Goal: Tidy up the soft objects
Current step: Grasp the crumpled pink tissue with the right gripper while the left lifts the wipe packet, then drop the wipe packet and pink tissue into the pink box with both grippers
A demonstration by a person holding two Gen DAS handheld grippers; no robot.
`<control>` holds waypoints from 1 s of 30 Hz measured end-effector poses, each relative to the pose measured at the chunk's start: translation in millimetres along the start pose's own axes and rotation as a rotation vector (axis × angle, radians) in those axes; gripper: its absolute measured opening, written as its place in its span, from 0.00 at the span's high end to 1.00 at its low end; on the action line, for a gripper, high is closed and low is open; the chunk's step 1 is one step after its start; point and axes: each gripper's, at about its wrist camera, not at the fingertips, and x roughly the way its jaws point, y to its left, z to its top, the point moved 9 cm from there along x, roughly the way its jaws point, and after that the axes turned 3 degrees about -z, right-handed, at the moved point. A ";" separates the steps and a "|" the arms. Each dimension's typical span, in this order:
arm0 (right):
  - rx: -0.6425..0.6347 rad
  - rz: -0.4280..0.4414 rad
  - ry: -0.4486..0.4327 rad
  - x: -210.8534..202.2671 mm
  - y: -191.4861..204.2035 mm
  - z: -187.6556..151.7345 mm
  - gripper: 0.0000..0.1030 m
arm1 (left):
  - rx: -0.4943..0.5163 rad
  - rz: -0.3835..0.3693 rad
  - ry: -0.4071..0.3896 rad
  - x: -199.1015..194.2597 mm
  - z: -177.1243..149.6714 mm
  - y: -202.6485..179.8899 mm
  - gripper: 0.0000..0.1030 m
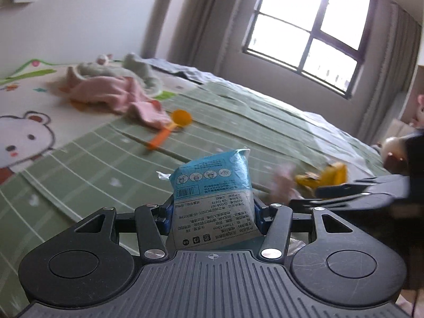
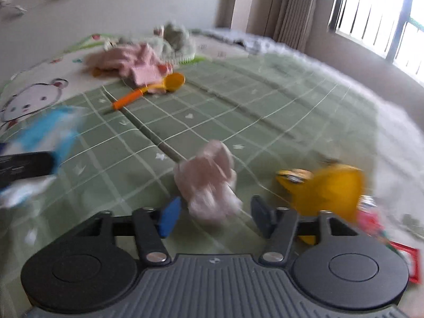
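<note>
Across the bed [image 2: 265, 100], your left tongs [image 1: 212, 213] clamped the tissue pack [image 1: 212, 193]; your right tongs [image 2: 216, 216] gaped around the pink cloth [image 2: 209, 182], unpinched; it could slip free.

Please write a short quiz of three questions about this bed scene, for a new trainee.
1. True or false: the left gripper holds a blue and white packet.
2. Which item lies between the open jaws of the right gripper? A) the orange spoon B) a small pink cloth C) the yellow toy
3. What lies next to the orange spoon's bowl, farther up the bed?

Key: 1 true; 2 B, though blur hides whether the pads touch it; 3 a pile of pink clothes.
</note>
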 end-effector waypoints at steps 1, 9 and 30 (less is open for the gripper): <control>0.011 0.001 0.029 14.9 1.1 2.9 0.52 | -0.014 0.003 -0.005 1.8 4.3 8.1 0.44; 0.163 0.029 -0.054 -39.4 -54.7 38.8 0.85 | -0.013 -0.046 -0.089 17.4 58.6 -12.7 0.44; 0.544 -0.339 -0.019 -267.8 -388.4 -238.6 0.85 | 0.447 -0.734 0.487 107.5 -79.1 -578.5 0.42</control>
